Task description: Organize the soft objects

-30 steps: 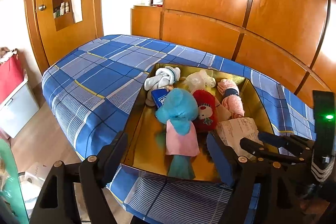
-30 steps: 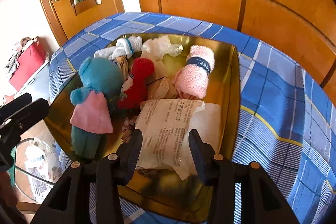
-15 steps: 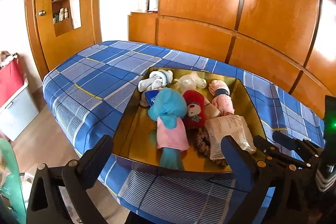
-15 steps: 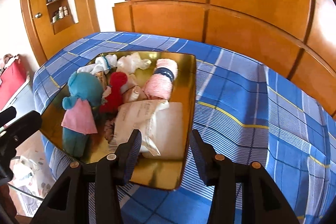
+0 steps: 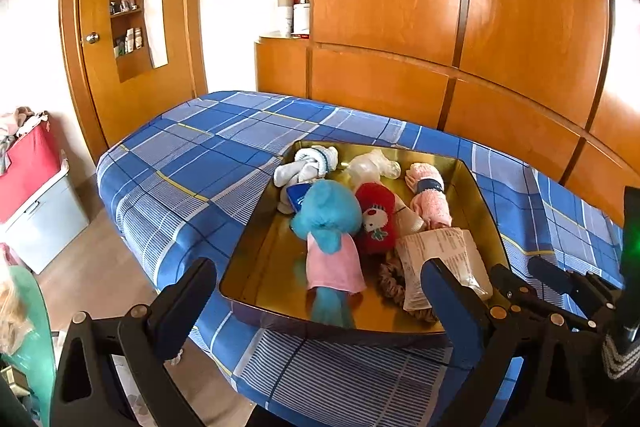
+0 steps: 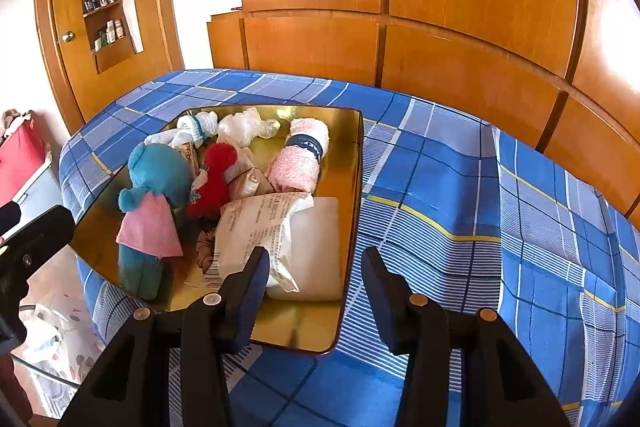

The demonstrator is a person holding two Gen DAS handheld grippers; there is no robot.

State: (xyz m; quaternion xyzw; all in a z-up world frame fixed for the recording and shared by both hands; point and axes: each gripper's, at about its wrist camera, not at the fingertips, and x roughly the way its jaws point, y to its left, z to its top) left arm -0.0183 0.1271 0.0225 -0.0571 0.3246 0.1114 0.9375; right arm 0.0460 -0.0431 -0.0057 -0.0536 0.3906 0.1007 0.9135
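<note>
A gold tray [image 5: 256, 267] [image 6: 352, 187] lies on the bed. In it are a teal teddy in a pink dress [image 5: 326, 215] [image 6: 160, 179], a red plush [image 5: 376, 215] [image 6: 214, 175], a rolled pink towel [image 5: 430, 199] [image 6: 302, 155], rolled white socks [image 5: 308, 167] [image 6: 196, 127], a clear plastic bag [image 5: 372, 165] [image 6: 248, 125], a printed white packet [image 5: 440, 255] [image 6: 272, 227] and a brown scrunchie [image 5: 392, 283]. My left gripper [image 5: 318, 267] hangs wide open before the tray's near edge, empty. My right gripper [image 6: 315, 255] is open over the tray's near right corner, holding nothing.
The bed's blue plaid cover [image 6: 460, 187] stretches right of the tray. Wooden wardrobe panels [image 5: 440, 27] back the bed, with a door [image 5: 92, 39] at the left. A red-and-white storage box [image 5: 32, 187] and plastic bags [image 6: 52, 339] sit on the floor at the left.
Both grippers have drawn back from the tray and tilted up, so the objects look smaller. The left jaws have opened wider. The things in the tray have not moved.
</note>
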